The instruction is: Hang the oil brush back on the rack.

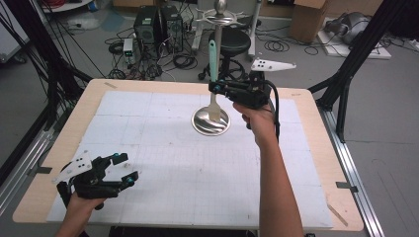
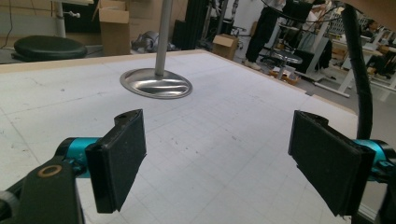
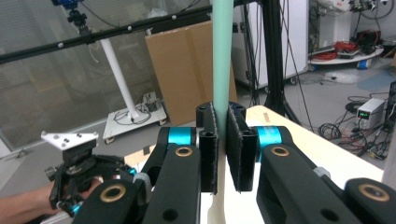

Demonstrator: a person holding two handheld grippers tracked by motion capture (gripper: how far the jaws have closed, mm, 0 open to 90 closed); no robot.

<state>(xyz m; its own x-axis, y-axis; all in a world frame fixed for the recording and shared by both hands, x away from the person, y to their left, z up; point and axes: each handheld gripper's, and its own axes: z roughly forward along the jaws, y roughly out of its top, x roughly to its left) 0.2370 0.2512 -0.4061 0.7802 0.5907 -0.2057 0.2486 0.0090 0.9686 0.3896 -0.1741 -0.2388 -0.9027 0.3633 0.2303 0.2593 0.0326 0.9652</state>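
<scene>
Two grippers are what I'm working with here, over a wide desk [image 1: 59, 148] with a pale wooden border and a white gridded mat [image 1: 197, 173] covering most of its top. Near the middle of the far edge stands a metal rack [image 1: 211, 121], its round shiny base resting on the mat and a slim pole rising from it to a ring of hooks at the top.

My right gripper [image 1: 213, 88] is raised above the desk, just on the near side of that pole, with my forearm reaching up from the near edge. Its jaws are clamped tight on a spatula [image 1: 213, 64], which stands upright: the mint-green handle sticks up above the jaws and the cream blade hangs below them, over the rack's base and, as far as I can tell, clear of it. In the right gripper view the handle [image 3: 222, 65] runs straight up between the two black pads, which press it from both sides.

My left gripper [image 1: 124, 170] sits low by the near left corner of the desk, well apart from the rack. Its jaws stand wide apart with nothing between them; the left gripper view shows bare mat between the pads [image 2: 119, 161].
</scene>
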